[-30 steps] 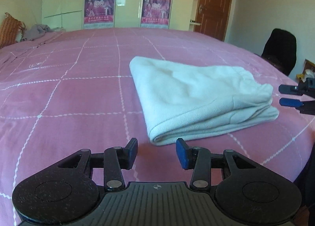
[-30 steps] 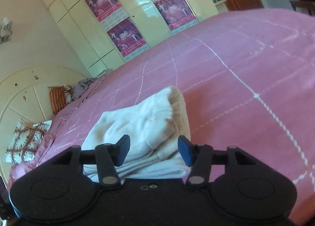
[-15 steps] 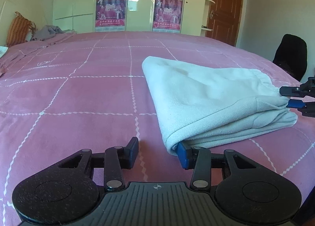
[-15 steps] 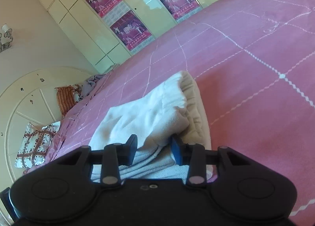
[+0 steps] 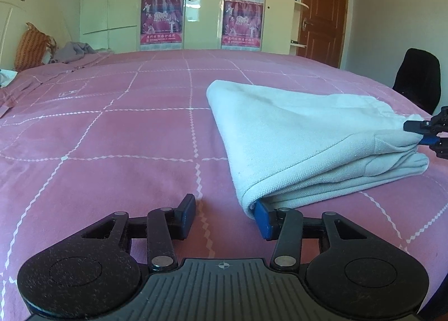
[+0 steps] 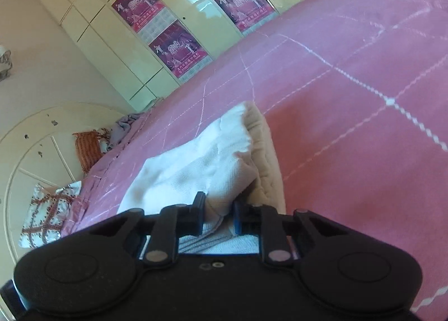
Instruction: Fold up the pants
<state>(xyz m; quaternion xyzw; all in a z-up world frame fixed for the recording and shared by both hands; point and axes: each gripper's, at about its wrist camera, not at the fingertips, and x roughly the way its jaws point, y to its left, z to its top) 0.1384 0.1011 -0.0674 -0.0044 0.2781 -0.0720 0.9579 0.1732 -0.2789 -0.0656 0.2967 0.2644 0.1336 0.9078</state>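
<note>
The white folded pants (image 5: 302, 142) lie on the pink bed (image 5: 112, 139). My left gripper (image 5: 224, 217) is open at their near corner; its right finger (image 5: 261, 220) is tucked under the folded edge, its left finger rests on the bedspread. My right gripper (image 6: 217, 214) is shut on the waistband end of the pants (image 6: 201, 172) and lifts the top layer a little. In the left wrist view the right gripper (image 5: 428, 130) shows at the far right, clamped on the pants' edge.
A cream wardrobe (image 5: 201, 4) with posters stands behind the bed. Cushions and a grey garment (image 5: 72, 51) lie at the far left. A black chair (image 5: 417, 80) and a brown door (image 5: 322, 7) are on the right. The bed's edge runs close on the right.
Both grippers moved in to the pants. The right gripper closed on the waistband end and raised it. The left gripper's right finger slid under the near corner.
</note>
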